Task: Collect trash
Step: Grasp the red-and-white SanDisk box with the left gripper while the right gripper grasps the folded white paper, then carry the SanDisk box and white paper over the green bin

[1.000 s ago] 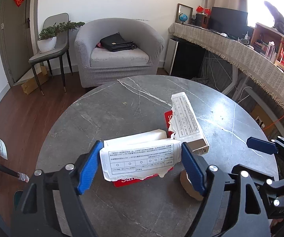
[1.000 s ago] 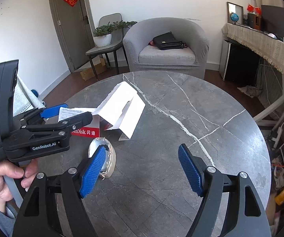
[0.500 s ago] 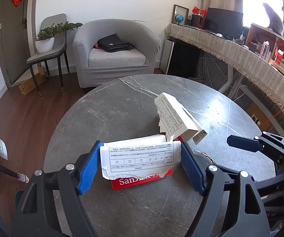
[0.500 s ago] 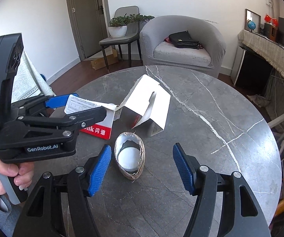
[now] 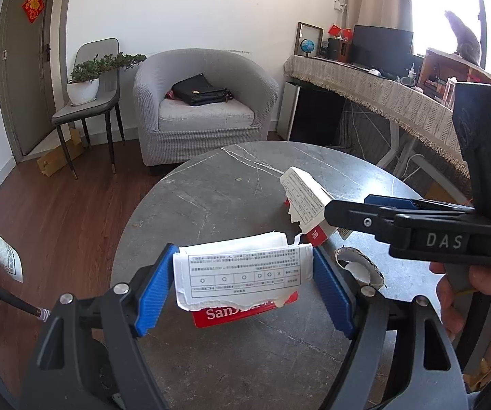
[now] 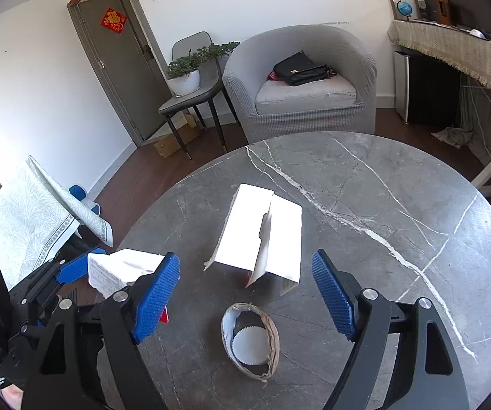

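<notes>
Torn box (image 5: 243,275) lifted, left claw (image 5: 243,287).

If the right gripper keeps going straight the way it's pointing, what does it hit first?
Probably the crushed paper cup lying on the table, between the open right gripper fingers. Beyond it stands the torn white box. Depth is uncertain.

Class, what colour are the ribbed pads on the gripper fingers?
Blue, on black frames. The pads show best in the right wrist view.
</notes>
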Demonstrator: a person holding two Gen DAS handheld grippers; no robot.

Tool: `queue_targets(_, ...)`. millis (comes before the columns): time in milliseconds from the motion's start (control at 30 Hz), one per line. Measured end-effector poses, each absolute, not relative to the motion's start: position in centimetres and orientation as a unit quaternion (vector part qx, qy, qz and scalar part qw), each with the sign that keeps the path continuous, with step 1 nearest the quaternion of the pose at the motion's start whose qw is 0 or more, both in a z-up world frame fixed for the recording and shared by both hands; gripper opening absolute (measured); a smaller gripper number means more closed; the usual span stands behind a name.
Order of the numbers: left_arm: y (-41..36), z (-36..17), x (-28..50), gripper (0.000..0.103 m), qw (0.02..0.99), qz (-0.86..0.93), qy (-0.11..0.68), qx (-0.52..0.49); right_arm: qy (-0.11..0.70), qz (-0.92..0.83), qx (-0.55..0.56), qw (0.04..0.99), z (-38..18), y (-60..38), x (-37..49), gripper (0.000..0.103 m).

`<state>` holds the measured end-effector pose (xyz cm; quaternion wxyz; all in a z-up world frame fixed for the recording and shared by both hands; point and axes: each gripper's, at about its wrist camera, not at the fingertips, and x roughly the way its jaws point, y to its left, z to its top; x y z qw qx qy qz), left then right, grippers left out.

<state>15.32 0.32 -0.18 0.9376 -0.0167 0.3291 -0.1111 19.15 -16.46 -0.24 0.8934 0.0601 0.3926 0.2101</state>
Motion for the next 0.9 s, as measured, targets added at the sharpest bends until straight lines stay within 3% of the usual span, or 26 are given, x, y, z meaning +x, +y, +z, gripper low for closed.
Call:
queue_targets(500,4.3,0.2,13.3,0.080,0.940,-0.097,0.326,-0.032,0.421,0.167,0.109,0.885,-2.6,-15.0,21.9,0.083)
queue_targets(533,4.5,0.2,13.1,0.080,0.940,-0.096,0.326,-0.031,0.420,0.166,0.106,0.886,-2.5,-14.8,21.9,0.079)
queue_targets(567,4.8,0.2,13.0,0.080,0.940,-0.095,0.326,-0.030,0.420,0.165,0.100,0.887,-2.5,-14.7,21.9,0.067)
queue_targets(600,5.2,0.1,12.9,0.080,0.940,-0.094,0.327,-0.029,0.420,0.166,0.091,0.888,-2.5,-14.5,21.9,0.062)
queue_targets(700,6.3,0.1,12.4,0.080,0.941,-0.088,0.327,-0.026,0.415,0.166,0.078,0.891,-2.4,-14.0,21.7,0.053)
queue_targets(900,8.9,0.0,11.2,0.080,0.941,-0.072,0.328,-0.033,0.395,0.155,0.056,0.904,-1.7,-12.9,21.3,0.046)
